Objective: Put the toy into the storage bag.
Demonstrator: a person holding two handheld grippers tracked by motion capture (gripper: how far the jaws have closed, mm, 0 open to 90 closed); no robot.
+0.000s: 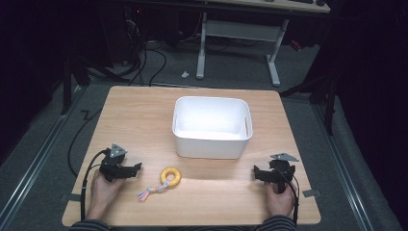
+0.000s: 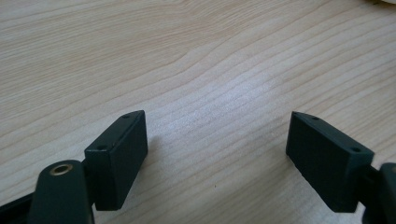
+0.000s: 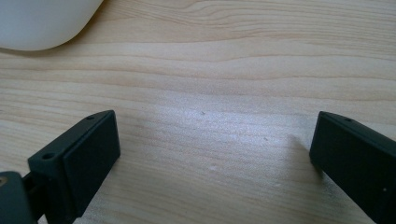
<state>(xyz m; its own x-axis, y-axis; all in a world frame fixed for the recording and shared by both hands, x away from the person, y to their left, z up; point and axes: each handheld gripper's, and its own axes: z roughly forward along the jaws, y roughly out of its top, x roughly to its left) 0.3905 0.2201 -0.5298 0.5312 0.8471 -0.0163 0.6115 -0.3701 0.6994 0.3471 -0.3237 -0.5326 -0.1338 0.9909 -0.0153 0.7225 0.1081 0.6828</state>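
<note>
We found the wooden table (image 1: 144, 110) carrying a white bin (image 1: 212, 126), apparently empty, at its centre. Our left gripper (image 1: 136, 168) and right gripper (image 1: 257, 172) rested low near the front edge, jaws spread wide, nothing between them. A yellow ring toy (image 1: 171, 175) with a rope tail lay just right of the left gripper. We judged no grasp begun; next, close on the ring.
</note>
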